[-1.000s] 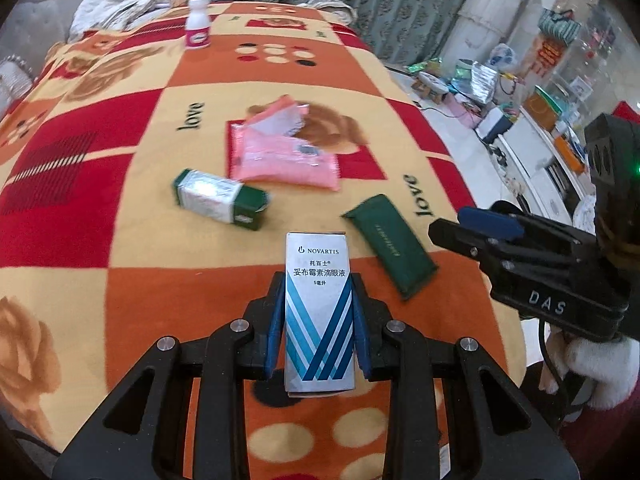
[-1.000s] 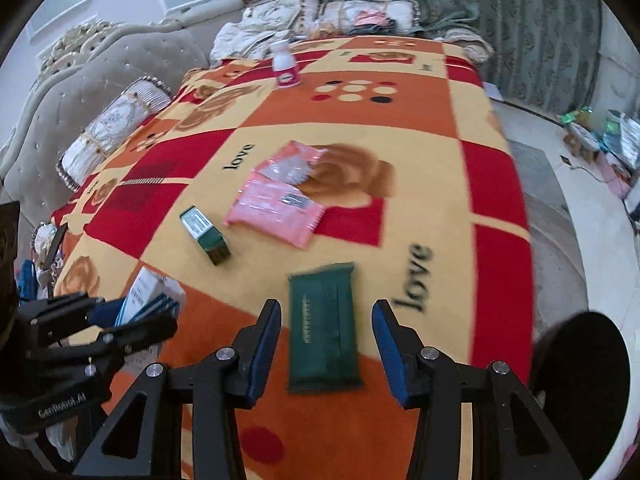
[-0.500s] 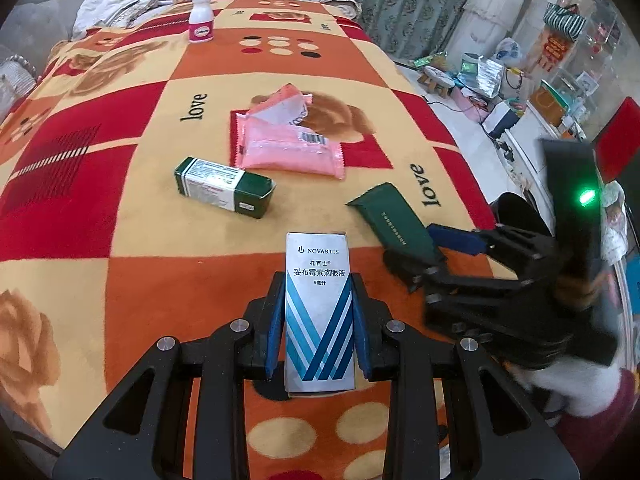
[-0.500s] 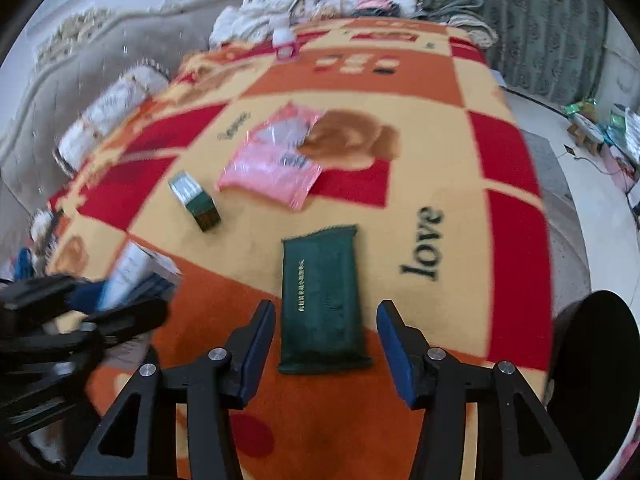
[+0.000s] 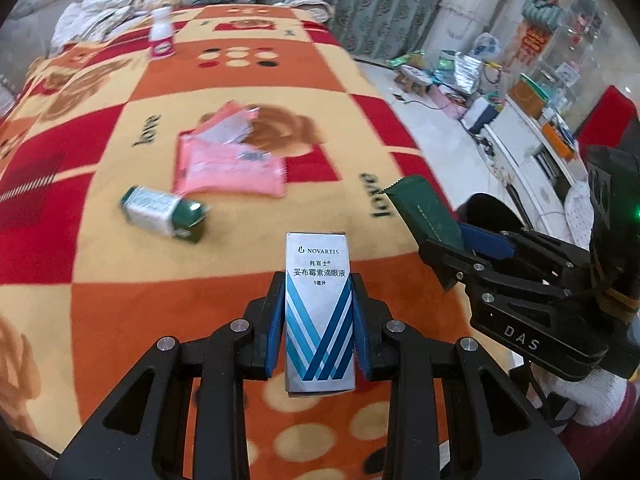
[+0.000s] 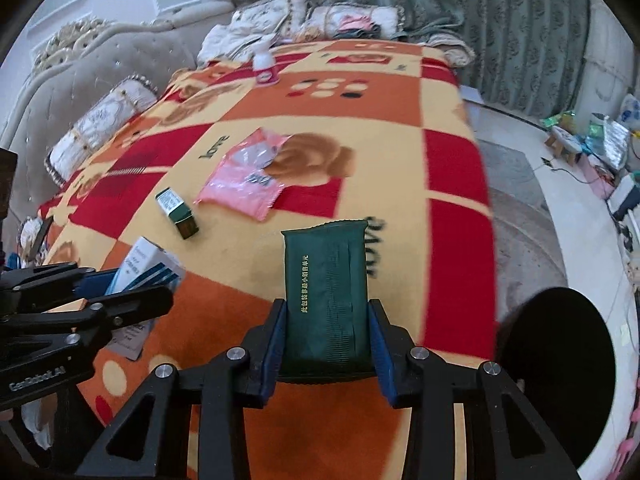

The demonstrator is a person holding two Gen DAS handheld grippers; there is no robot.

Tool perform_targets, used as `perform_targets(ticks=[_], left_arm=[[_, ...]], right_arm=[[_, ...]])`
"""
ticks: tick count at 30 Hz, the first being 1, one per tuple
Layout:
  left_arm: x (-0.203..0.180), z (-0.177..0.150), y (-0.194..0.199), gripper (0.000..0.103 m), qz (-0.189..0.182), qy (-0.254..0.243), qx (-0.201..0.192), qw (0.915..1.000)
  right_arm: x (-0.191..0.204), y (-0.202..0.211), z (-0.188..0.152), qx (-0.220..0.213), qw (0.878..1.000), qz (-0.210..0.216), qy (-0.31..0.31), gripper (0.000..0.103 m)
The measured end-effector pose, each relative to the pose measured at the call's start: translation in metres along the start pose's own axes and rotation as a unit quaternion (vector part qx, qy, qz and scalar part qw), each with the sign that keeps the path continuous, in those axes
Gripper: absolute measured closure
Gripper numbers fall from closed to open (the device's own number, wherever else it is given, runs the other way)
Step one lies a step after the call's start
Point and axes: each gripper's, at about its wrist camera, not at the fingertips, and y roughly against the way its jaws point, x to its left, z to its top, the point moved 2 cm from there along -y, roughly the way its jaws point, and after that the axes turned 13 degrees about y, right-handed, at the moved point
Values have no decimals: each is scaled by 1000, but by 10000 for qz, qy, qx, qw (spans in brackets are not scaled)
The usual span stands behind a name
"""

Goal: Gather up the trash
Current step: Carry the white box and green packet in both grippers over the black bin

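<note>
Above the patterned blanket: keep left gripper clamped on eye-drop box; finish closing right gripper squarely around green packet before lifting.

Home bedroom, bed under patterned blanket, tufted headboard, pillows, green curtains

We look steeply down along each tool from close above the bed, left view beside right, both facing its far pillows and sharing the pink packets mid-blanket.
</note>
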Motion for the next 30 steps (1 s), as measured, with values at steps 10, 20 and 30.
perform_targets(ticks=[10,20,30], left_arm=[[-71,6,-9,76,-360,-467,-5,9983],[-137,6,-28,76,-645,-854,133,9942],[-177,1,-54,76,-818,-1011,331,9910]], right_arm=[[-49,46,-26,-174,9979,-481,-385,65],[-104,72,-63,-153,9914,-874,-967,65],[-146,77,-97,-46,9840,-1042,-1445,65]])
